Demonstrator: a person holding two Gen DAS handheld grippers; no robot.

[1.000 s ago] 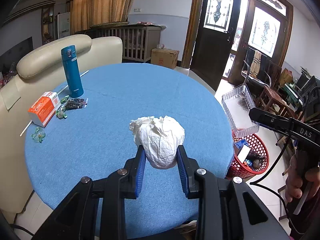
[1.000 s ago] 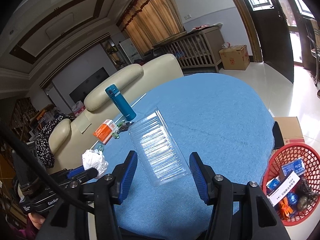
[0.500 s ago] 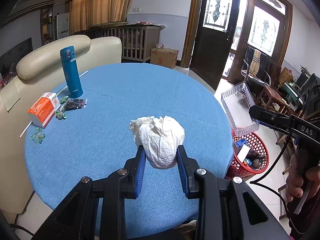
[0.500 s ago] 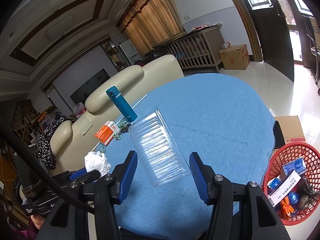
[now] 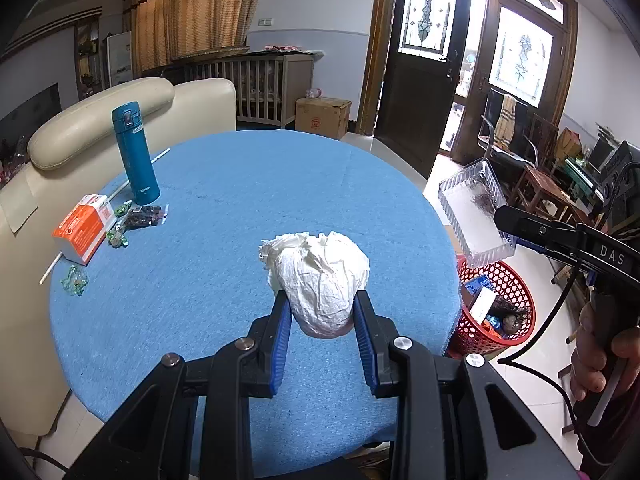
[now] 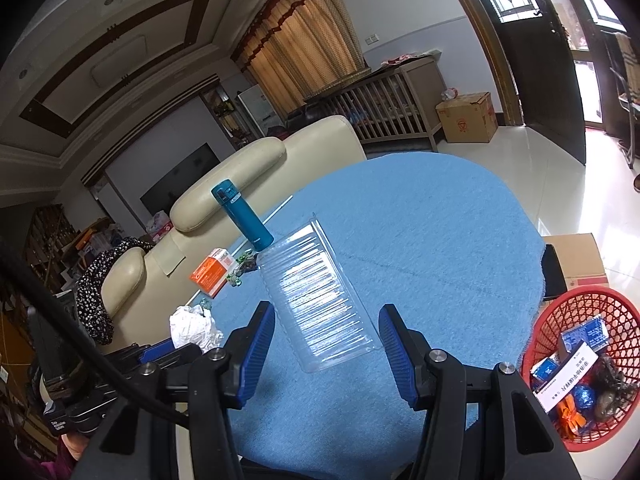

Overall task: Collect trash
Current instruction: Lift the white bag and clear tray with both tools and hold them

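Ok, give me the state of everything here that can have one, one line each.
left gripper: shut on the paper wad
paper wad: crumpled, held above the table
right gripper: shut on the clear tray
clear tray: empty, held in the air, tilted
teal flask: upright, lid closed
orange box: lying flat
red basket: upright on the floor, partly filled

The table (image 5: 248,200) is blue. The paper ball (image 5: 320,276) is white. The bottle (image 5: 134,152) is dark blue-green. The box (image 5: 82,234) is orange and white. The basket (image 6: 576,340) is red with a net of holes. The tray (image 6: 316,292) is see-through with lines across it. The gripper pads (image 6: 258,352) are blue on black arms. The sofa (image 5: 80,128) is cream. The curtains (image 6: 304,52) are tan with dark red trim.
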